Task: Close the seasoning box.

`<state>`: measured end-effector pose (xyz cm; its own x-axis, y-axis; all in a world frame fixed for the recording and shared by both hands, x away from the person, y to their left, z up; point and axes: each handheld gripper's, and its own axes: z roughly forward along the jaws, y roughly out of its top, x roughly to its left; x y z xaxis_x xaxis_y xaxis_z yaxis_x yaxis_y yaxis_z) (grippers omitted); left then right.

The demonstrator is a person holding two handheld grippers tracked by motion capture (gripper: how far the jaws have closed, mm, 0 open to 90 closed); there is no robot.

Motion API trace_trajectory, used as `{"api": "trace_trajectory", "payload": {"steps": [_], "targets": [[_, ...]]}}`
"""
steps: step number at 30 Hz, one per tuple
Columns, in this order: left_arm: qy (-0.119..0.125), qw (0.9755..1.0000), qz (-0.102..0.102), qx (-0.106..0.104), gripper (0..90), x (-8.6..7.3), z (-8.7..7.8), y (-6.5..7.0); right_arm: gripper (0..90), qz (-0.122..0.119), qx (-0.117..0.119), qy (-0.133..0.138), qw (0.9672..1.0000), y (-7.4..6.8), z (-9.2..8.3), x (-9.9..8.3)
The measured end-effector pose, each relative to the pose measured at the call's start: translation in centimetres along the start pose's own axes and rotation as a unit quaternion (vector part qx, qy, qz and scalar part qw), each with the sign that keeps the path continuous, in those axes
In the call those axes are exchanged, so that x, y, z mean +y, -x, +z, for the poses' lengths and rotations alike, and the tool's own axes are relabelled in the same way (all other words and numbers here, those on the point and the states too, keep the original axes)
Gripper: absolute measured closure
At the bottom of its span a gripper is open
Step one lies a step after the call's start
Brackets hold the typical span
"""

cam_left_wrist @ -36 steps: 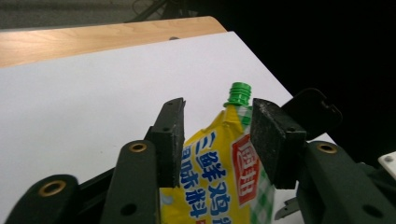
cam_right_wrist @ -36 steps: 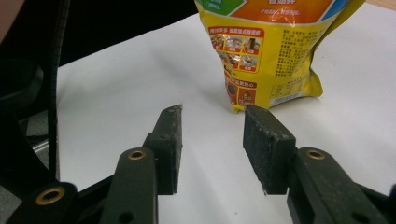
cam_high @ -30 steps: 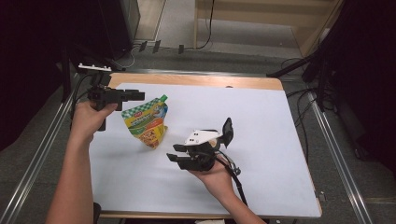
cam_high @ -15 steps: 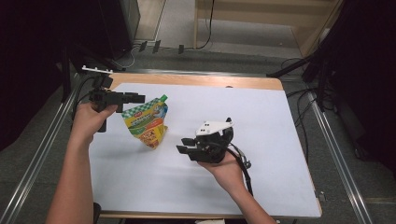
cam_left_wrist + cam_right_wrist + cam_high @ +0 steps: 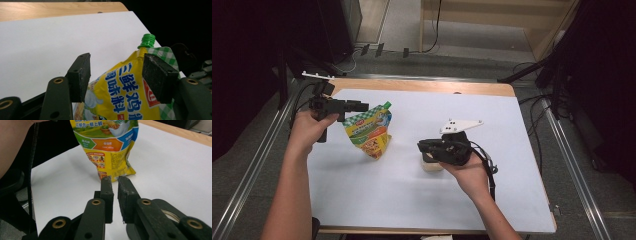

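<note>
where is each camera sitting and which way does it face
high view: above the person's side, facing forward and down on the table; both forearms, left gripper and right gripper show.
left gripper view: rides the left gripper, looking past its jaws at the pouch between them.
right gripper view: rides the right gripper, nearly shut, facing the pouch's lower end; a forearm shows at left.
All three share the pouch.

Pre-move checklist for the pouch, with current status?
1. Pouch standing: ok.
2. Pouch between the left gripper jaws: ok. The jaws have just been opening and the pads are not pressing.
3. Right gripper empty, jaws shut: ok.
4. Cap on the spout: not ok, bare green threads.
5. Pale thing under the right gripper identified: cannot tell.
</note>
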<state>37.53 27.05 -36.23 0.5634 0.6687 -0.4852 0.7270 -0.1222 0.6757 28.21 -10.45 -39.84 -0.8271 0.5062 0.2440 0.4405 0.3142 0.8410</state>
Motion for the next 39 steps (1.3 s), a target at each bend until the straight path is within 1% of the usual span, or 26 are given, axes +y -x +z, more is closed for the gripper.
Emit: {"api": "trace_trajectory", "payload": {"steps": [2, 3, 5, 7, 9, 11, 15, 16, 18, 19, 21, 23, 24, 27, 30, 31, 32, 33, 35, 36, 37, 39], "targets": [[0.000, 1.0000, 0.004, 0.004, 40.5, 0.0, 0.0, 0.1, 87.6, 0.000, -0.003, 0.000, 1.0000, 0.1, -0.3, 0.1], [-0.001, 1.0000, 0.005, 0.006, 40.6, 0.0, 0.0, 0.1, 89.5, 0.000, -0.004, 0.003, 1.0000, 0.4, -0.8, 0.2], [-0.001, 1.0000, 0.005, 0.007, 40.6, 0.0, 0.0, 0.1, 90.0, 0.002, -0.006, 0.003, 1.0000, 0.5, -1.1, 0.2], [-0.001, 1.0000, 0.005, 0.008, 40.5, -0.1, 0.0, 0.0, 90.0, 0.005, -0.010, 0.006, 0.9999, 1.0, -1.9, 0.4], [-0.001, 1.0000, 0.003, 0.008, 40.5, -0.1, -0.1, -0.1, 90.0, 0.006, -0.012, 0.007, 0.9999, 1.1, -2.2, 0.5], [-0.001, 1.0000, 0.001, 0.007, 40.2, -0.1, -0.1, -0.2, 90.0, 0.012, -0.015, 0.008, 0.9998, 1.6, -2.9, 0.6], [0.000, 1.0000, 0.001, 0.006, 40.1, -0.2, 0.0, -0.2, 90.0, 0.010, -0.018, 0.006, 0.9998, 1.9, -3.5, 0.7], [0.001, 1.0000, 0.002, 0.008, 40.1, -0.2, 0.0, -0.2, 90.0, 0.009, -0.022, 0.008, 0.9997, 2.1, -3.9, 0.8], [0.000, 1.0000, 0.003, 0.009, 40.1, -0.2, 0.0, -0.2, 90.0, 0.011, -0.023, 0.008, 0.9996, 2.1, -4.1, 0.8], [-0.001, 0.9999, 0.002, 0.010, 40.0, -0.2, 0.0, -0.2, 90.0, 0.009, -0.028, 0.013, 0.9995, 2.3, -4.4, 0.8], [-0.001, 0.9999, 0.007, 0.016, 40.4, -0.2, 0.0, -0.2, 90.0, 0.014, -0.037, 0.019, 0.9991, 2.7, -5.2, 0.9], [-0.002, 0.9999, 0.008, 0.014, 40.3, -0.2, -0.1, -0.3, 90.0, 0.012, -0.039, 0.020, 0.9990, 2.8, -5.3, 0.9], [-0.002, 0.9999, 0.008, 0.014, 40.3, -0.2, -0.1, -0.3, 90.0, 0.015, -0.048, 0.023, 0.9985, 3.1, -5.9, 0.9], [-0.003, 0.9999, 0.007, 0.013, 40.2, -0.2, 0.0, -0.3, 90.0, 0.019, -0.054, 0.025, 0.9981, 3.5, -6.3, 0.9], [-0.004, 0.9999, 0.009, 0.013, 40.1, -0.3, 0.0, -0.2, 90.0, 0.027, -0.061, 0.026, 0.9974, 4.2, -6.8, 0.7], [-0.004, 0.9999, 0.009, 0.013, 40.1, -0.3, 0.0, -0.2, 90.0, 0.034, -0.065, 0.027, 0.9969, 4.6, -7.1, 0.5], [-0.004, 0.9999, 0.010, 0.013, 40.1, -0.3, 0.0, -0.2, 90.0, 0.034, -0.065, 0.027, 0.9969, 4.6, -7.1, 0.5], [-0.004, 0.9999, 0.009, 0.014, 40.1, -0.3, 0.0, -0.2, 90.0, 0.036, -0.071, 0.029, 0.9964, 5.0, -7.5, 0.4], [-0.004, 0.9999, 0.010, 0.013, 40.1, -0.3, 0.0, -0.2, 90.0, 0.039, -0.073, 0.031, 0.9961, 5.3, -7.6, 0.3], [-0.005, 0.9999, 0.009, 0.014, 40.1, -0.3, 0.0, -0.2, 90.0, 0.046, -0.081, 0.031, 0.9952, 5.7, -8.0, 0.1], [-0.005, 0.9998, 0.010, 0.014, 40.1, -0.3, 0.1, -0.2, 90.0, 0.046, -0.081, 0.031, 0.9952, 5.7, -8.0, 0.1], [-0.006, 0.9998, 0.009, 0.013, 40.1, -0.3, 0.1, -0.2, 90.0, 0.051, -0.089, 0.030, 0.9943, 6.2, -8.2, -0.2]]}}
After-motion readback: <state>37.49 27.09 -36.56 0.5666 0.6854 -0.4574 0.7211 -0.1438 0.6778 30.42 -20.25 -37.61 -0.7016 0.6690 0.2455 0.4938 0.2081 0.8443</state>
